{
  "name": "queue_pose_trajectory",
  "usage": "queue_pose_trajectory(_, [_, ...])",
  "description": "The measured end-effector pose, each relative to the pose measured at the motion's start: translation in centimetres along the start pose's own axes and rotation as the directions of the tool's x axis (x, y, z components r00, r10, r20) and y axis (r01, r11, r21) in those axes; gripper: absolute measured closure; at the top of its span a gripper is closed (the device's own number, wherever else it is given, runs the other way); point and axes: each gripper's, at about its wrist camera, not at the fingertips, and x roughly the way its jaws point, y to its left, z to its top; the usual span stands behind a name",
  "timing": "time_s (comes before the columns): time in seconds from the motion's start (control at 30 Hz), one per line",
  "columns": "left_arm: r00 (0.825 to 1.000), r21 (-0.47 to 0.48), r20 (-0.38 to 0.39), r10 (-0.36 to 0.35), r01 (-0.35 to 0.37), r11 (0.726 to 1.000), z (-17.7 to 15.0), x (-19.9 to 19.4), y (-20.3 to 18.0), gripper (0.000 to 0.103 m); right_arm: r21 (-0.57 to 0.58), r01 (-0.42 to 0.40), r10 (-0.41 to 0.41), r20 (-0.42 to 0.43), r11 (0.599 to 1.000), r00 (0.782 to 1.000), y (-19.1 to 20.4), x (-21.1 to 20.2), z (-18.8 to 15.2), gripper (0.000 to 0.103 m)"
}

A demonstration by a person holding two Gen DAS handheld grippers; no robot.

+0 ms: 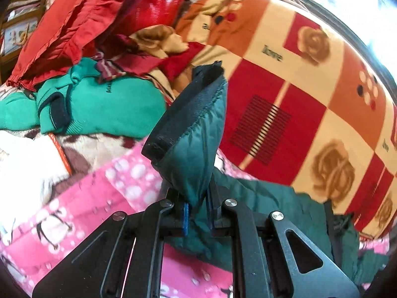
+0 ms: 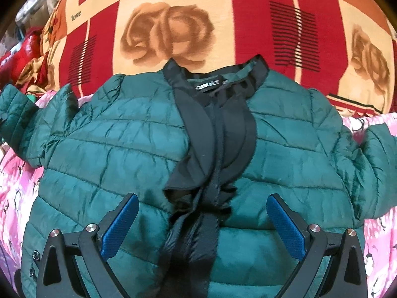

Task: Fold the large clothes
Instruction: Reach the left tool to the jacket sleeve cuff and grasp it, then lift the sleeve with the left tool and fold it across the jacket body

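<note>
A: Left wrist view. What is recorded for the left gripper (image 1: 197,219)?

B: The jaws are seen pressed onto a sleeve cuff (image 1: 191,114) of the dark green jacket (image 1: 273,198). The cuff, edged with a black band, is held up between the blue pads and stands tilted above the bedding. The rest of the jacket is seen lying low at the right, behind the gripper.

A: Surroundings noted?

B: A pink printed sheet (image 1: 119,178) is seen under the gripper. A checked rose blanket (image 1: 297,87), marked "love", is spread to the right. A green sweater (image 1: 104,104) and red garments (image 1: 74,24) are piled at the upper left.

A: Right wrist view. State of the right gripper (image 2: 202,226)?

B: The jaws are recorded as spread wide, nothing held between the blue pads (image 2: 120,226). It is positioned over the jacket's lower front.

A: Jacket position?

B: The jacket (image 2: 124,144) is laid front up on the pink sheet (image 2: 15,186), collar (image 2: 215,77) at the far end, resting on the edge of the rose blanket (image 2: 173,24). The black front placket (image 2: 213,154) is bunched along the middle. Both sleeves are extended outward; the left one is seen raised at the frame edge.
</note>
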Motion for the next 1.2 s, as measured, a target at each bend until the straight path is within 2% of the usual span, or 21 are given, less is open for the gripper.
queue_pose_trajectory(0.27, [1.000, 0.079, -0.022, -0.013, 0.015, 0.997, -2.5, -2.1, -4.3, 0.093, 0.049, 0.018, -0.019, 0.000, 0.999, 1.000, -2.1, -0.7, -0.9, 0.000])
queue_pose_trajectory(0.63, [0.995, 0.172, -0.074, -0.067, 0.079, 0.982, -6.3, -4.0, -10.6, 0.094, 0.093, 0.034, -0.034, 0.000, 0.995, 0.999, -4.2, -0.9, -2.2, 0.000])
queue_pose_trajectory(1.2, [0.982, 0.271, -0.149, -0.113, 0.150, 0.951, -10.8, -4.7, -18.8, 0.094, 0.174, 0.040, -0.042, 0.005, 0.984, 0.999, -8.5, -1.8, -4.2, 0.000])
